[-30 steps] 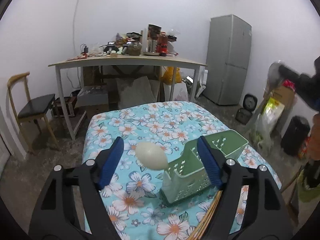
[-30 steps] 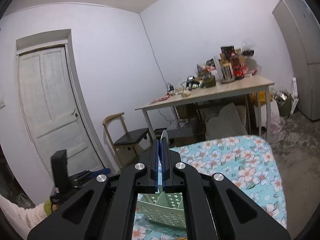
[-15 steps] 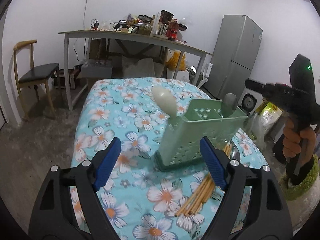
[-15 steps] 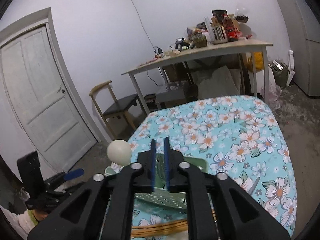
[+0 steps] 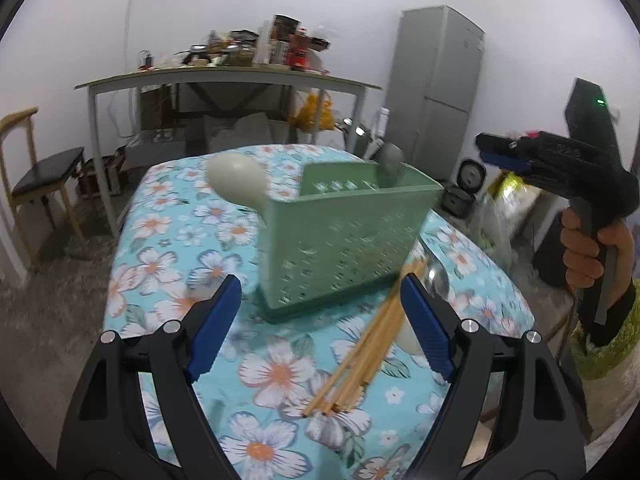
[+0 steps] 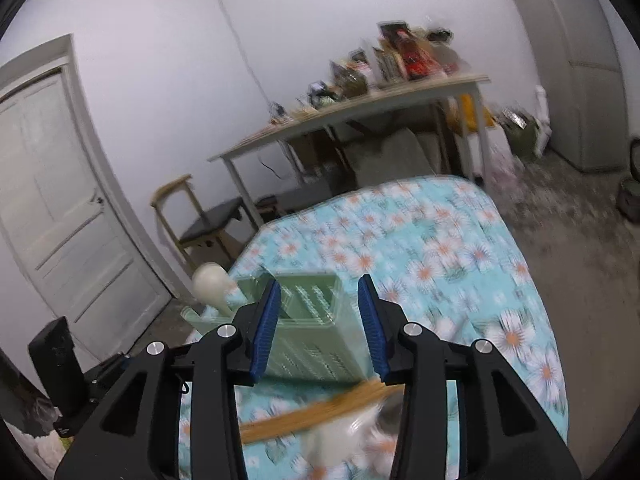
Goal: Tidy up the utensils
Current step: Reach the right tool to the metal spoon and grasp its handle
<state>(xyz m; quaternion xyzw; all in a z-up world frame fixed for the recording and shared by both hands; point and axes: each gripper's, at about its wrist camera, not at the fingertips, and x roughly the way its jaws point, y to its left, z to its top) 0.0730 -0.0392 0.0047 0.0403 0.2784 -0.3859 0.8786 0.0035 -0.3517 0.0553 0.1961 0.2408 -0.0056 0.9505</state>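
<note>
1. The chopsticks [image 5: 362, 344], a loose wooden bundle, lie on the cloth just in front of the caddy [image 5: 344, 240], one end touching its base and the other fanning out away from it. They look light, stiff and smooth, so I judge they would roll and scatter if pinched at one end; a hold across the whole bundle near its middle seems safest.
2. A metal spoon [image 5: 436, 280] lies just right of the chopsticks, close to the caddy's front corner. It is likely slick and thin, best taken by the handle, which I cannot see clearly here.
3. A pale ladle [image 5: 238, 180] leans out of the caddy's left end, and a grey utensil [image 5: 390, 158] stands at its back right corner.
4. The caddy itself is green perforated plastic, probably light enough to slide if bumped.
5. The left gripper [image 5: 320, 322] hangs spread wide in front of the caddy, nothing between its pads.
6. The right gripper [image 6: 318, 326] has just been opening; its jaws stand partly apart and empty, above the chopsticks [image 6: 320, 412].
7. The flowered cloth [image 5: 168, 264] under the caddy is soft, so thin things may sink into it.
8. Behind the caddy stands a cluttered table [image 5: 224, 78], with a fridge [image 5: 436, 88] to its right and a chair [image 5: 40, 176] to the left.
</note>
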